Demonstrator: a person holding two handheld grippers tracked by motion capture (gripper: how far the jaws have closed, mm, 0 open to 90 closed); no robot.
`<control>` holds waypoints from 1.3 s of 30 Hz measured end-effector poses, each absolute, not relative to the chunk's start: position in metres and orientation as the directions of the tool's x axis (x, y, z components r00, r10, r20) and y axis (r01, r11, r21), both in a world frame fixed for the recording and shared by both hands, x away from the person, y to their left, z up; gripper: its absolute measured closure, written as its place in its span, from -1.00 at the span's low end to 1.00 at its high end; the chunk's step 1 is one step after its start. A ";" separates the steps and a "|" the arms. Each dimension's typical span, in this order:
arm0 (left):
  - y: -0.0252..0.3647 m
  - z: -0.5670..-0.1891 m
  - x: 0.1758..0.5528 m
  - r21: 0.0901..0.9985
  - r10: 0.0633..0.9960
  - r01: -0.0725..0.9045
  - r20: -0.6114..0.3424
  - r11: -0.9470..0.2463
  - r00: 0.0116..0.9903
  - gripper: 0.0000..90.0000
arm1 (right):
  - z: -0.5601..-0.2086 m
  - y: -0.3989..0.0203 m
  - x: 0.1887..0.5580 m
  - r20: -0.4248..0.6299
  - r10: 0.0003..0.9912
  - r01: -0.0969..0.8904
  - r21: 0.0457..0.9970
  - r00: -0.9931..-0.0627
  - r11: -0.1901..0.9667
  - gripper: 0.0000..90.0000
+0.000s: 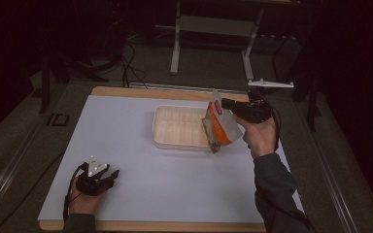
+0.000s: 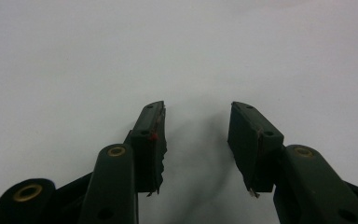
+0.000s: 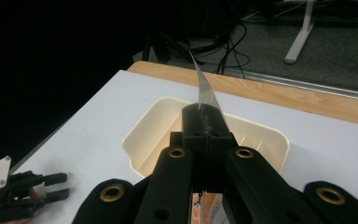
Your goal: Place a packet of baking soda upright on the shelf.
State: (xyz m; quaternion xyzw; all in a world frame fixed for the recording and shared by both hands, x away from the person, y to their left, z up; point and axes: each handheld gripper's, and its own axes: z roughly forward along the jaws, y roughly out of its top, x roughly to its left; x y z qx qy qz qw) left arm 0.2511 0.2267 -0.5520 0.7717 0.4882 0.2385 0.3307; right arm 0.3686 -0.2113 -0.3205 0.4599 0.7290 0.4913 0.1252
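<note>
White table spreads under me, my left gripper resting low on it with fingers spread on nothing, while my right gripper pinches a tilted orange snack bag above the cream tray.

Beyond the desk, a grey-legged frame stands on dark carpet, with black cables trailing left of that frame.

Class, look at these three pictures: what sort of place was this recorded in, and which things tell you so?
Probably a lab or workshop set up for recording: a white-topped table on dark carpet, cables trailing over the floor behind it, and the metal legs of another bench beyond.
</note>
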 end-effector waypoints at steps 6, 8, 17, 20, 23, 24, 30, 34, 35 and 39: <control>0.227 -0.552 0.251 0.742 0.910 0.596 0.046 -0.307 0.412 0.25 | -0.318 -0.212 0.373 0.276 0.796 0.550 0.831 -0.539 0.085 1.00; 0.227 -0.552 0.251 0.742 0.910 0.596 0.046 -0.307 0.412 0.25 | -0.317 -0.212 0.374 0.278 0.797 0.552 0.830 -0.537 0.083 1.00; 0.226 -0.552 0.251 0.742 0.911 0.597 0.045 -0.305 0.410 0.25 | -0.314 -0.207 0.380 0.295 0.799 0.557 0.829 -0.524 0.059 1.00; 0.227 -0.552 0.251 0.742 0.911 0.597 0.043 -0.305 0.411 0.25 | -0.314 -0.205 0.382 0.304 0.798 0.558 0.829 -0.521 0.048 1.00; 0.227 -0.552 0.251 0.743 0.911 0.597 0.043 -0.304 0.410 0.25 | -0.315 -0.203 0.384 0.315 0.798 0.562 0.826 -0.514 0.036 1.00; 0.227 -0.552 0.251 0.742 0.911 0.597 0.043 -0.304 0.411 0.25 | -0.315 -0.203 0.385 0.318 0.798 0.563 0.826 -0.513 0.033 1.00; 0.227 -0.552 0.251 0.743 0.911 0.597 0.042 -0.303 0.410 0.25 | -0.316 -0.198 0.388 0.332 0.802 0.561 0.828 -0.497 0.004 1.00; 0.227 -0.552 0.251 0.743 0.911 0.597 0.043 -0.304 0.410 0.25 | -0.316 -0.194 0.390 0.341 0.808 0.560 0.828 -0.480 -0.017 1.00; 0.227 -0.552 0.251 0.743 0.911 0.597 0.043 -0.304 0.411 0.25 | -0.317 -0.194 0.390 0.339 0.812 0.559 0.829 -0.476 -0.018 1.00; 0.227 -0.552 0.251 0.743 0.911 0.597 0.043 -0.304 0.411 0.25 | -0.318 -0.190 0.393 0.338 0.821 0.557 0.830 -0.461 -0.029 1.00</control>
